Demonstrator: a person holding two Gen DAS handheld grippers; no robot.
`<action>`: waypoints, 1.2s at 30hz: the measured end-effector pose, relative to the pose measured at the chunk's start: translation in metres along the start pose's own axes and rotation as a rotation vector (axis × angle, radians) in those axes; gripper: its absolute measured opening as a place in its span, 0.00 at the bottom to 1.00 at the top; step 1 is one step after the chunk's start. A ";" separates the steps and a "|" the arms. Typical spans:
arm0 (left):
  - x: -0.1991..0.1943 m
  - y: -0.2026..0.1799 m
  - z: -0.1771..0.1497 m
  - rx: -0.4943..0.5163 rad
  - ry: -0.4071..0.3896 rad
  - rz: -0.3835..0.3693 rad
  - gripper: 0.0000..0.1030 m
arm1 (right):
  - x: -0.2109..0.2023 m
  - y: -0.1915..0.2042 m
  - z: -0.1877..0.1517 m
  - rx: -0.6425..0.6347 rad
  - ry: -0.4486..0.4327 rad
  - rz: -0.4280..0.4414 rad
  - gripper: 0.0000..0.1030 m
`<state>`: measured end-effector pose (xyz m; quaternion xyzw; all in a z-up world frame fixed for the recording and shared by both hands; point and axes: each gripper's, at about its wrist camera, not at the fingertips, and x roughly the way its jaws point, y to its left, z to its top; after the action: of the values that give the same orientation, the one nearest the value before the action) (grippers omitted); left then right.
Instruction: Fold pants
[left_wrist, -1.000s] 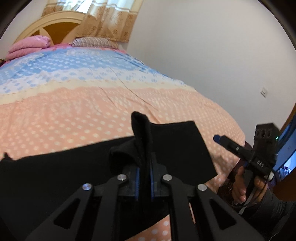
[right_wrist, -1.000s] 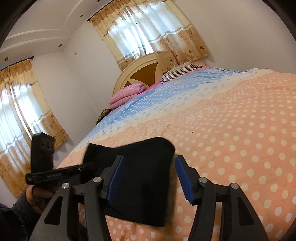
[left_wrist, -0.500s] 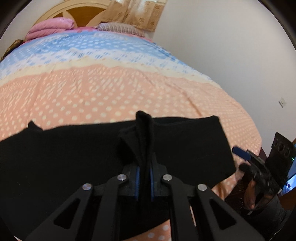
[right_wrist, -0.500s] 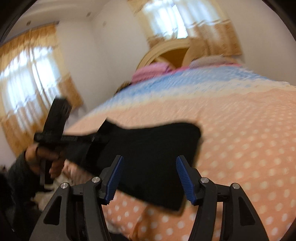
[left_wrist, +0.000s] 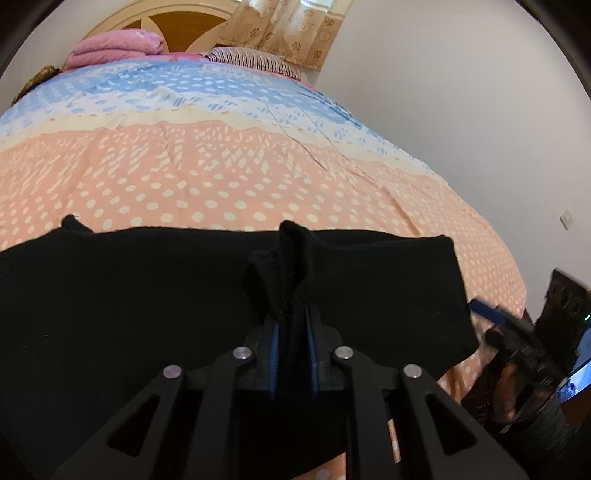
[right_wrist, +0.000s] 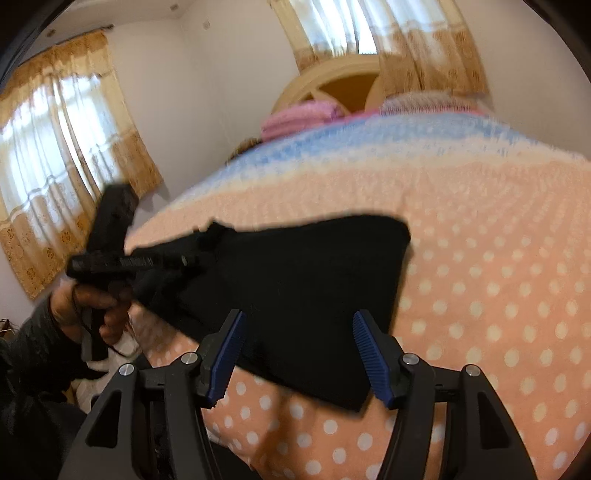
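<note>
Black pants (left_wrist: 147, 295) lie across the near edge of the bed (left_wrist: 221, 177). My left gripper (left_wrist: 291, 332) is shut on a bunched fold of the pants that sticks up between its blue pads. In the right wrist view the pants (right_wrist: 314, 280) end in a squared corner on the spread. My right gripper (right_wrist: 297, 354) is open and empty, its blue pads straddling the near edge of that end just above the fabric. The left gripper (right_wrist: 192, 260) also shows there at the left, held in a hand. The right gripper (left_wrist: 487, 312) shows at the right edge of the left wrist view.
The bed has a peach polka-dot spread turning blue toward the headboard (left_wrist: 155, 18). Pink folded bedding (left_wrist: 114, 48) and a striped pillow (left_wrist: 255, 61) lie at the head. A white wall (left_wrist: 461, 110) runs along the right; curtained windows (right_wrist: 55, 155) stand at the left.
My left gripper has carried its fold of pants forward, spreading the fabric wider over the bed. My right gripper has swung toward the pants' end, staying open.
</note>
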<state>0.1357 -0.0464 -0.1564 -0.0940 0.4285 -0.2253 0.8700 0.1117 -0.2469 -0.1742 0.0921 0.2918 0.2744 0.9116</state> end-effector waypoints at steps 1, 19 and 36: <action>-0.001 0.000 -0.001 0.003 -0.002 0.000 0.18 | 0.000 0.001 0.005 -0.002 -0.007 -0.001 0.64; -0.025 0.012 -0.019 0.008 -0.054 0.029 0.42 | 0.035 0.006 0.049 0.042 0.024 -0.067 0.67; -0.132 0.167 -0.047 -0.179 -0.188 0.433 0.65 | 0.178 0.141 0.035 -0.319 0.209 0.104 0.76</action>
<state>0.0809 0.1643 -0.1517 -0.0972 0.3741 0.0150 0.9221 0.1903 -0.0313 -0.1851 -0.0676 0.3325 0.3721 0.8640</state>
